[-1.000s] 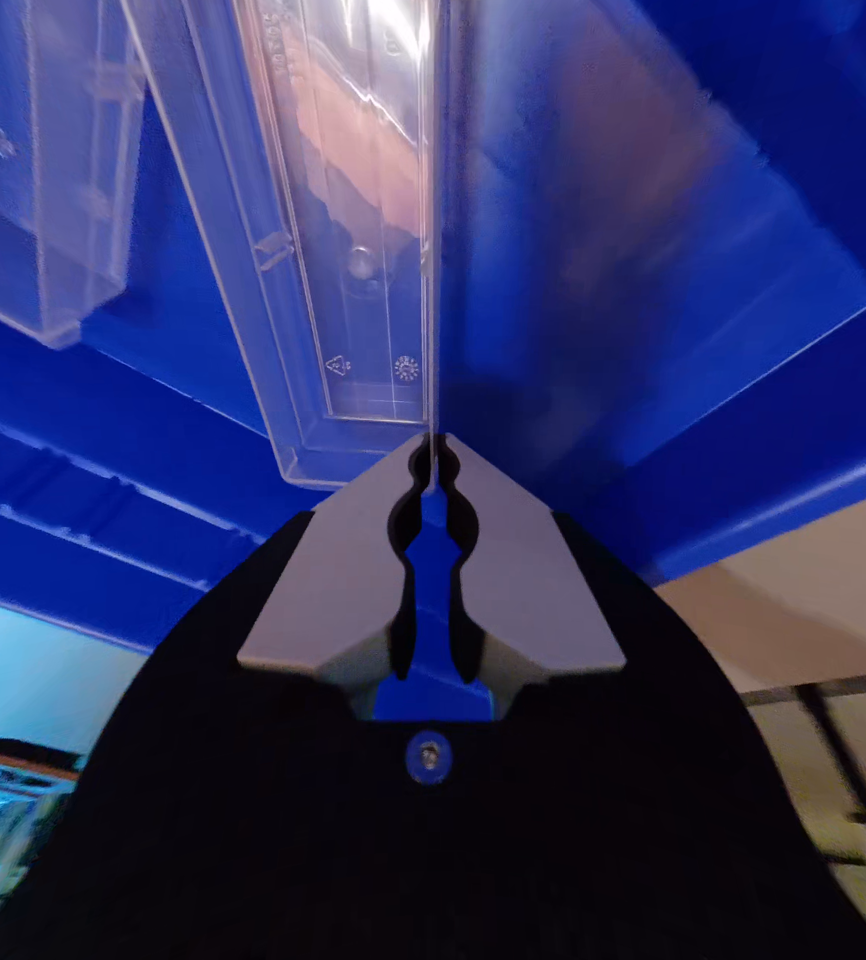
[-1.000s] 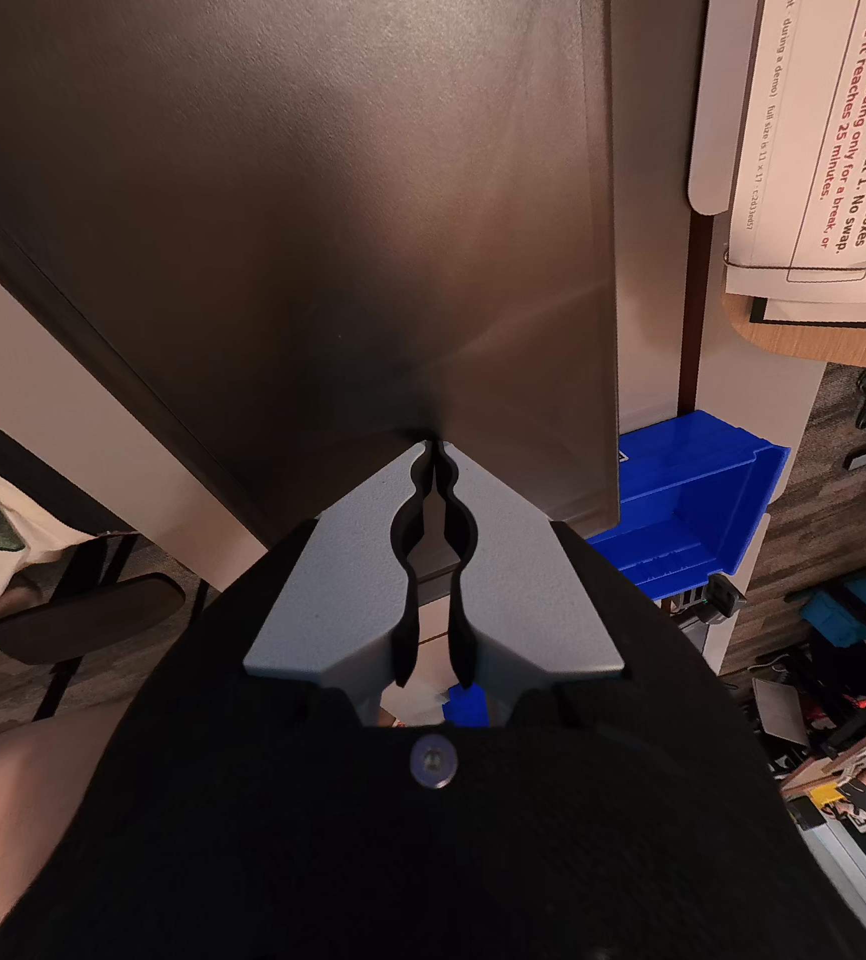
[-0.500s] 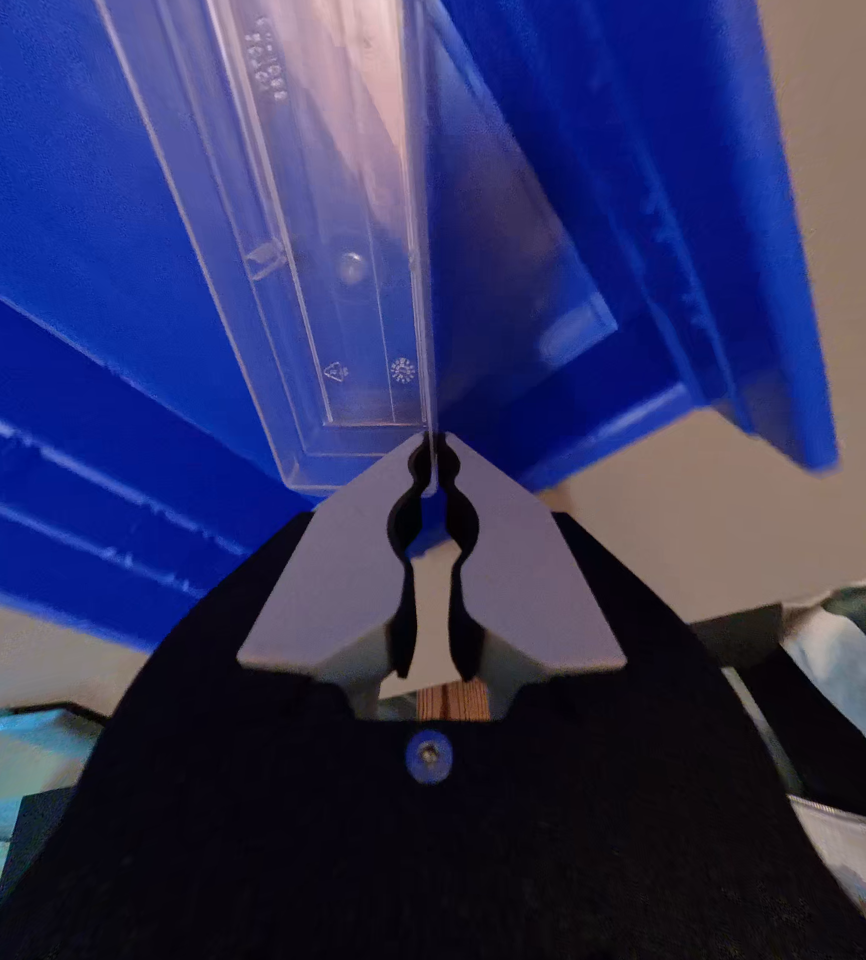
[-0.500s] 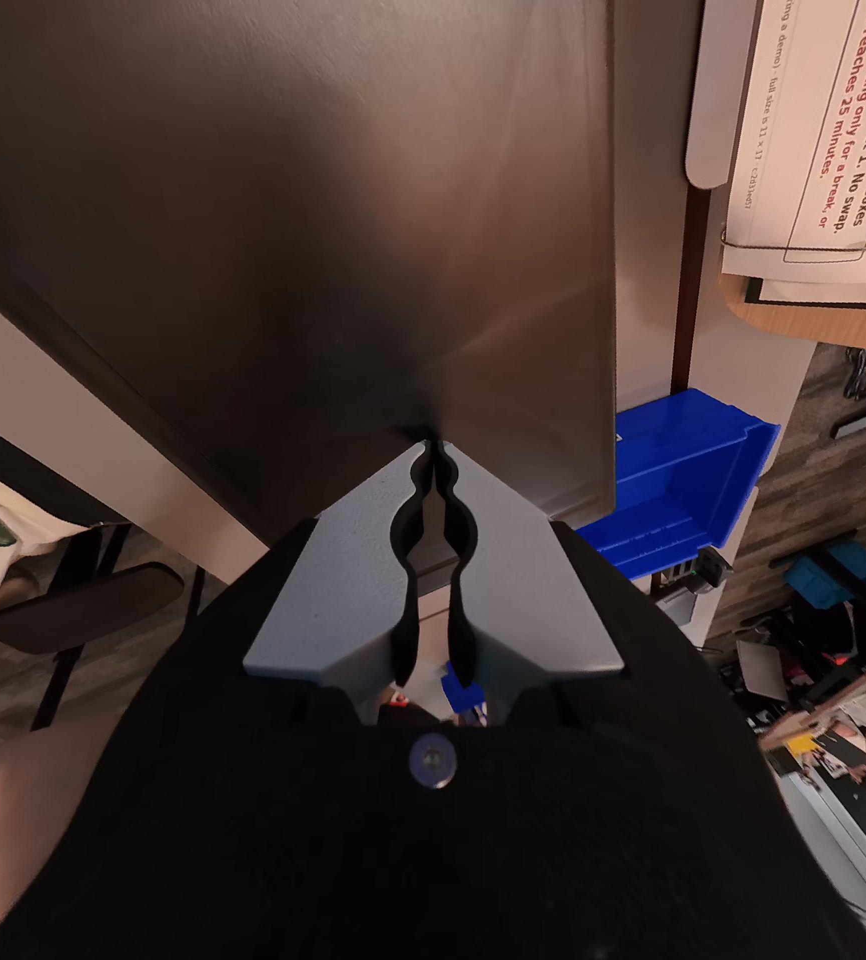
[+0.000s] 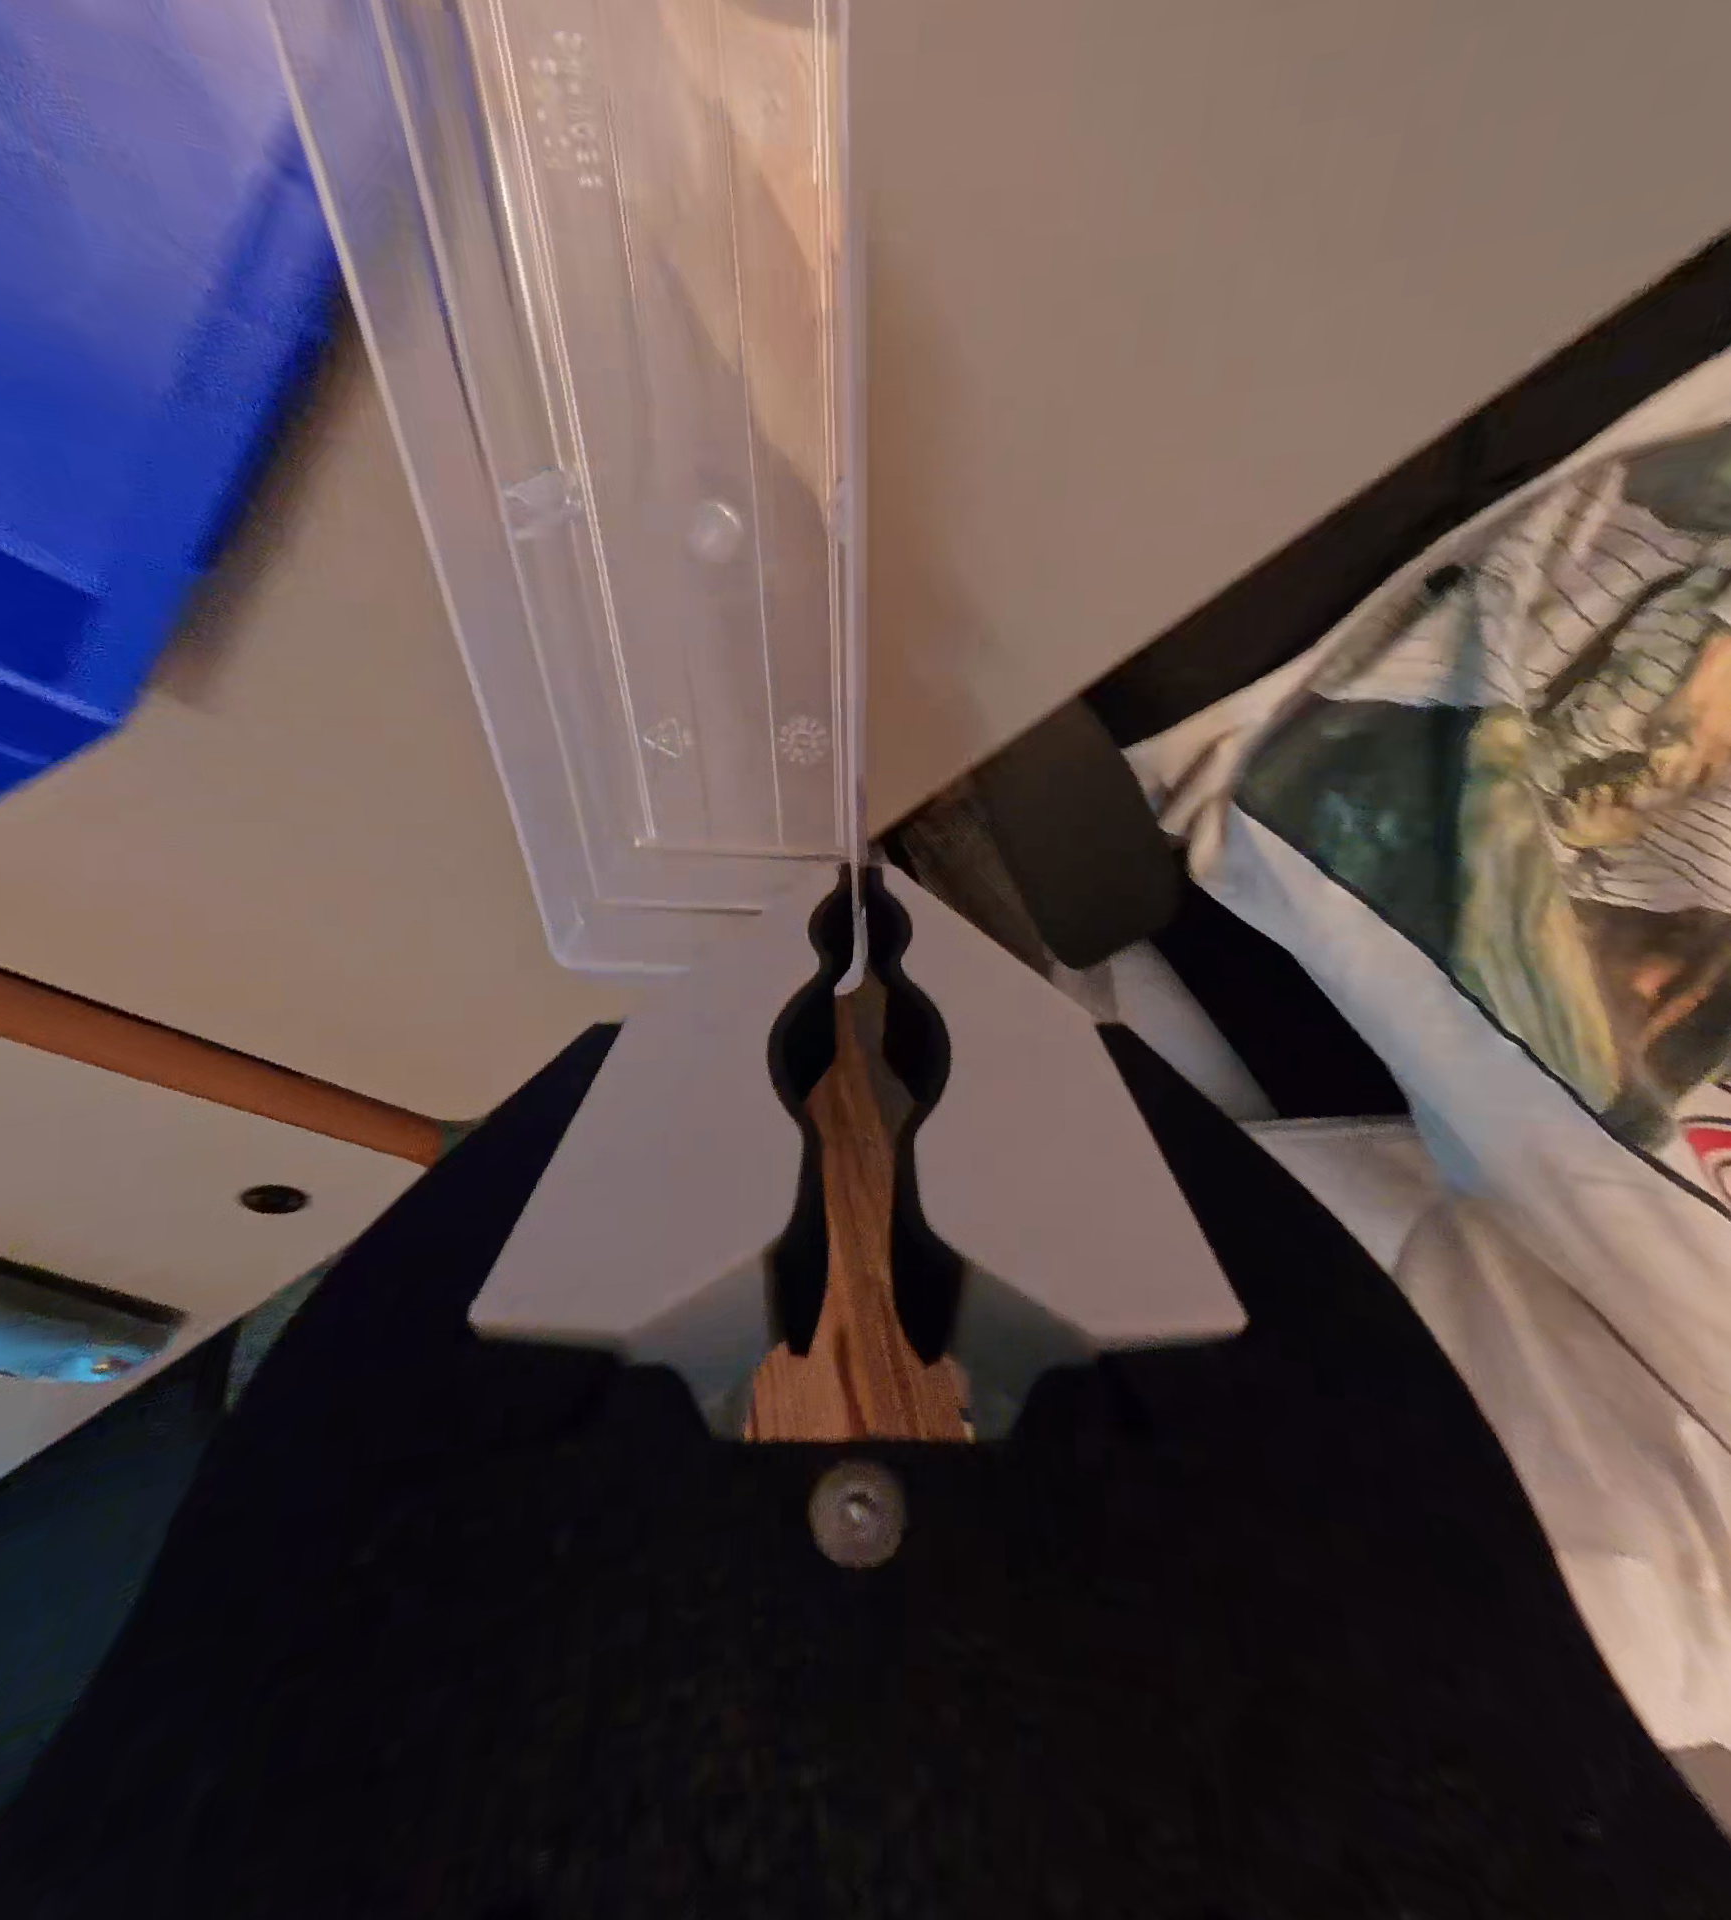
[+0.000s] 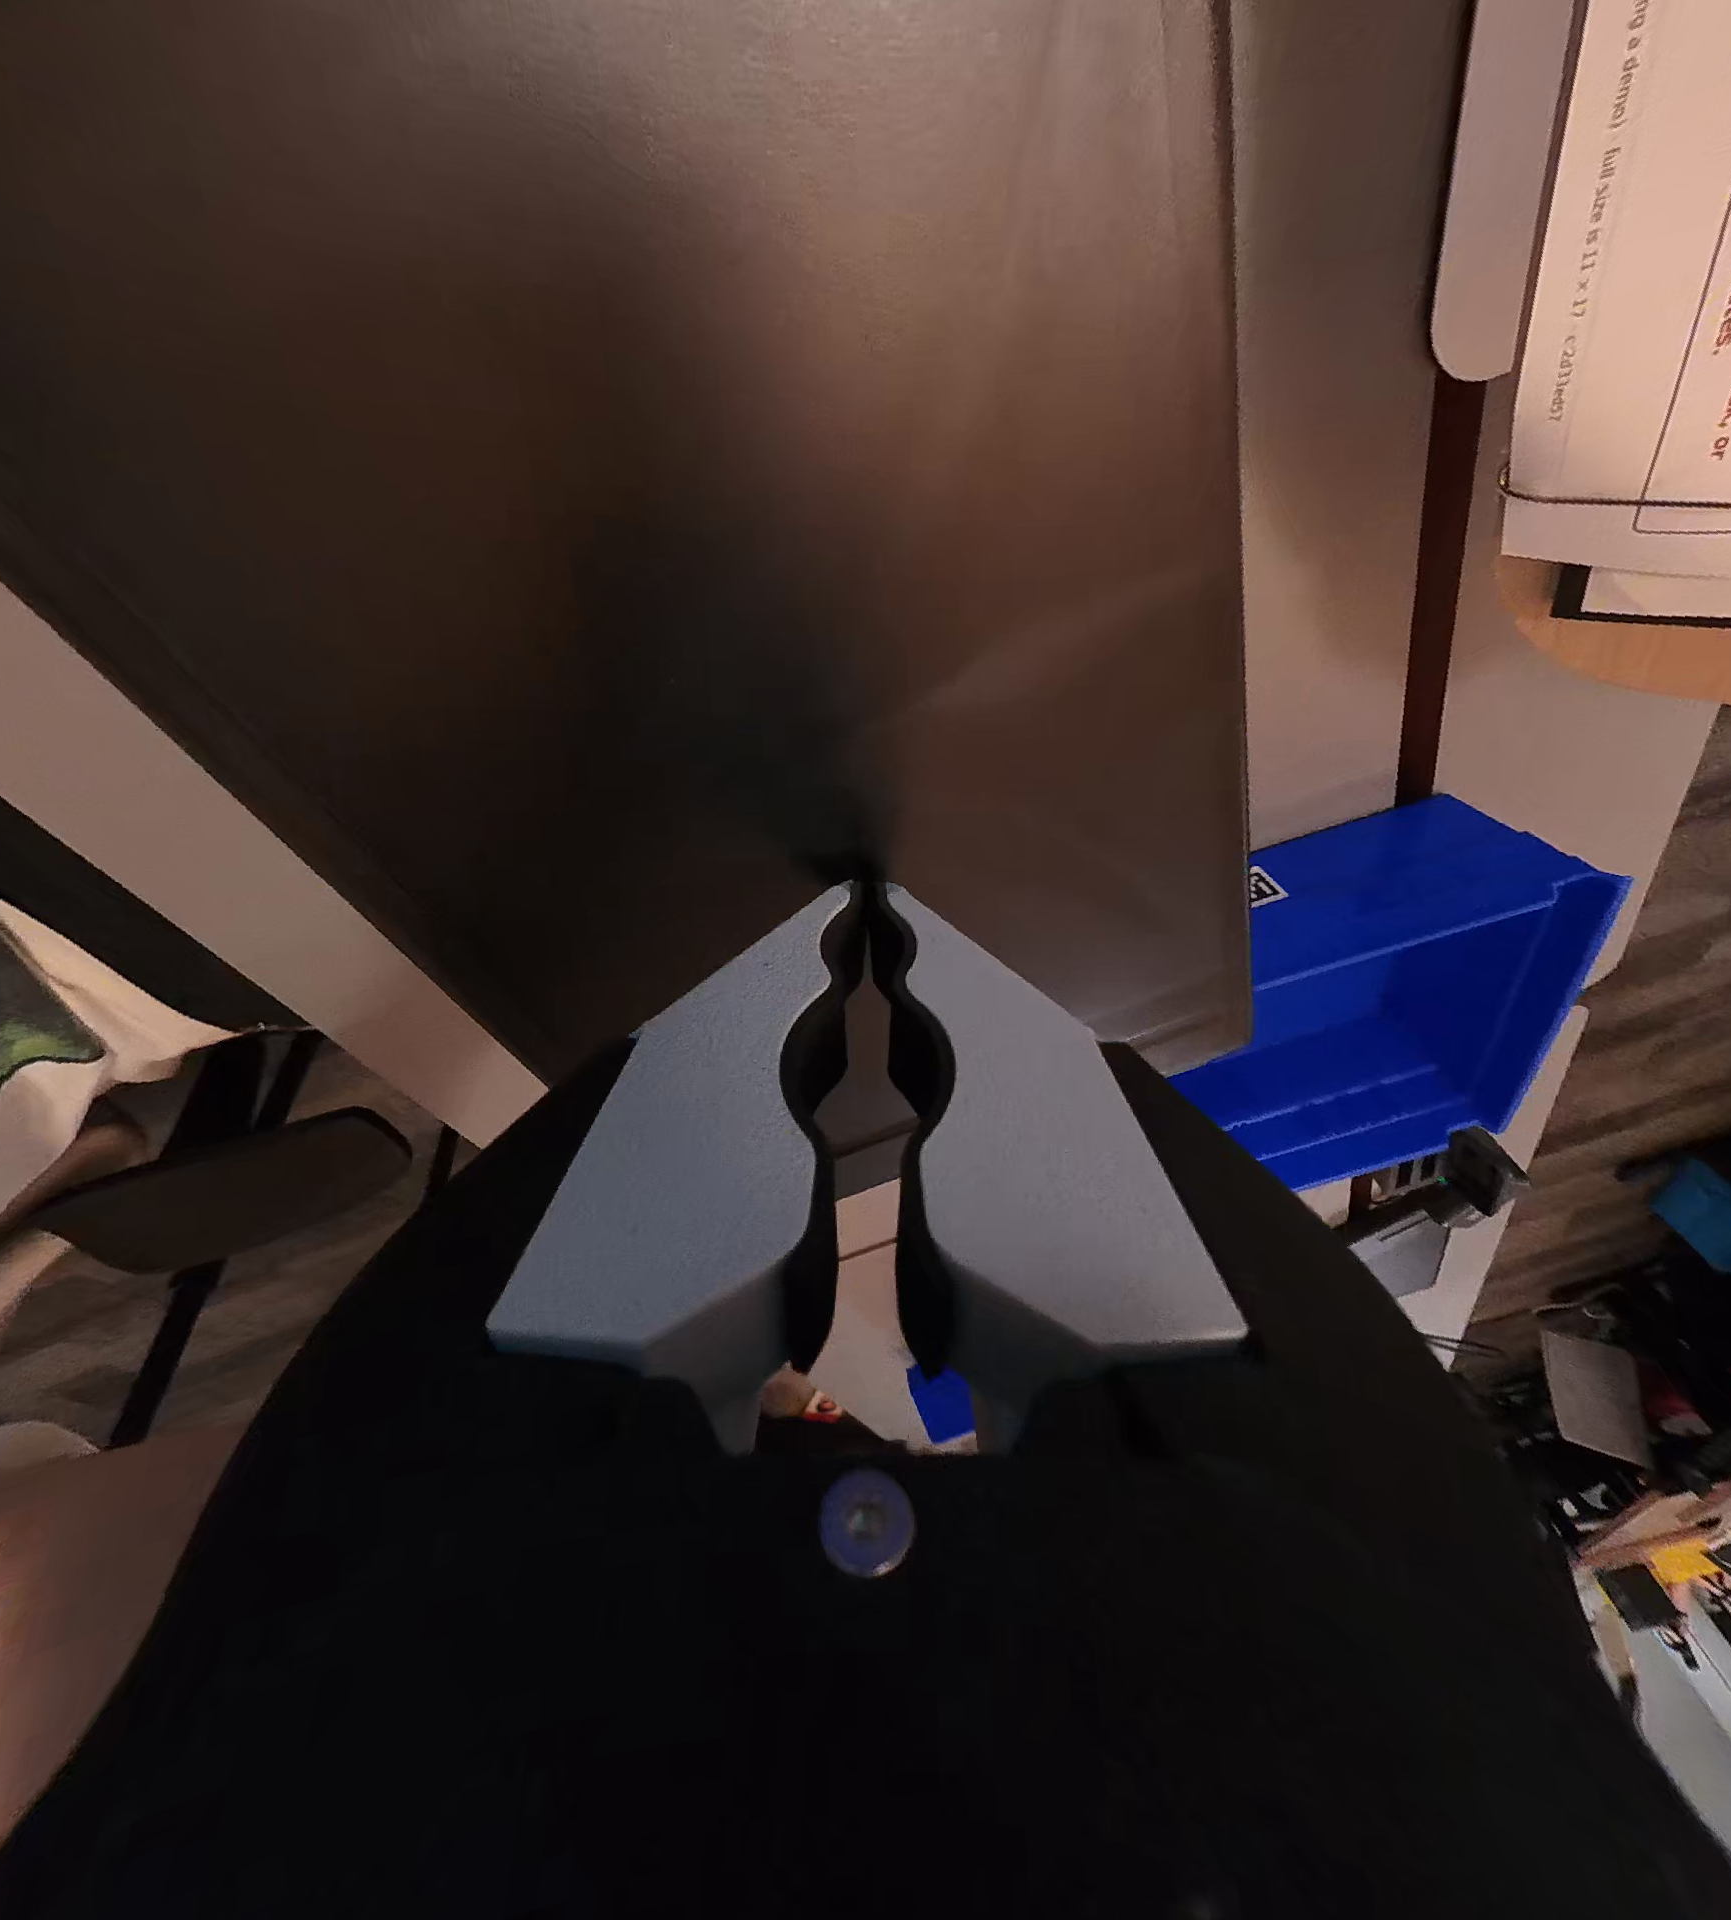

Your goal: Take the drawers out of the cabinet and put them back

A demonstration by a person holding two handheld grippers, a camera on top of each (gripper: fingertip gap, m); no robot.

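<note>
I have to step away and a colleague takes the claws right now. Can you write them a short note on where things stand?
Left claw: shut on the thin front edge of a clear plastic drawer, held in the air, out of the cabinet.
Right claw: shut on the edge of a dark panel; what that panel belongs to cannot be told.
Blue cabinet: upper left in the left wrist view, apart from the drawer. A blue bin sits behind the panel in the right view.
Done: this drawer is out.
Left: slide it back in; other drawers are out of view.
</note>
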